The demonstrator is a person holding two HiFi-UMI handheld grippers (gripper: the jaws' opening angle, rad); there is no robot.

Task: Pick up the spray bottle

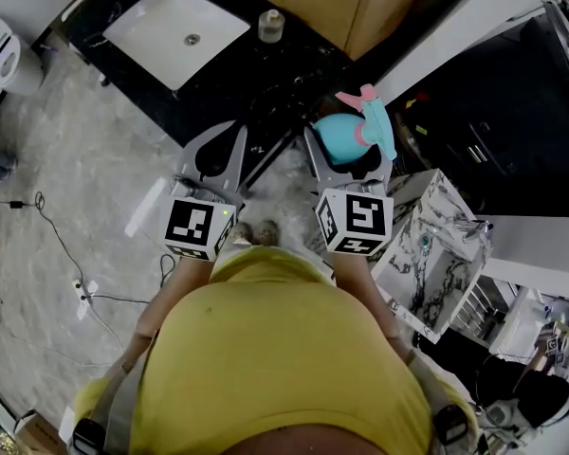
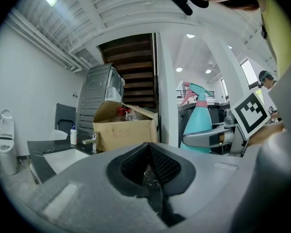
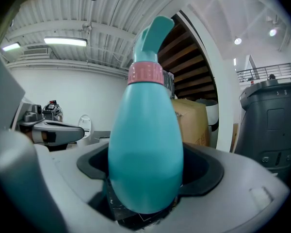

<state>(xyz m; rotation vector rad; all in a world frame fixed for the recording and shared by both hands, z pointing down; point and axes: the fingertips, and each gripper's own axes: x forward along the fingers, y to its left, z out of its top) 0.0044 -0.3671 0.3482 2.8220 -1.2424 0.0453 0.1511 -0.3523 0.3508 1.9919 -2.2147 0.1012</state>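
Observation:
The spray bottle [image 1: 346, 133] is teal with a pink collar and a pink trigger. My right gripper [image 1: 349, 148] is shut on its round body, and the bottle stands upright between the jaws. In the right gripper view the spray bottle [image 3: 145, 144] fills the middle, with the right gripper [image 3: 145, 181] clasping its lower half. The left gripper view shows the spray bottle [image 2: 198, 115] to the right. My left gripper [image 1: 218, 148] hovers to the left of the bottle, level with it. In its own view the left gripper [image 2: 150, 169] has its jaws closed together on nothing.
A black counter [image 1: 266, 83] with a white sink basin [image 1: 175, 22] lies ahead. On it stand a small jar [image 1: 271, 25] and a cardboard box [image 1: 332, 3]. A marble-patterned block [image 1: 436, 245] stands at my right. Cables [image 1: 76, 282] trail over the floor at the left.

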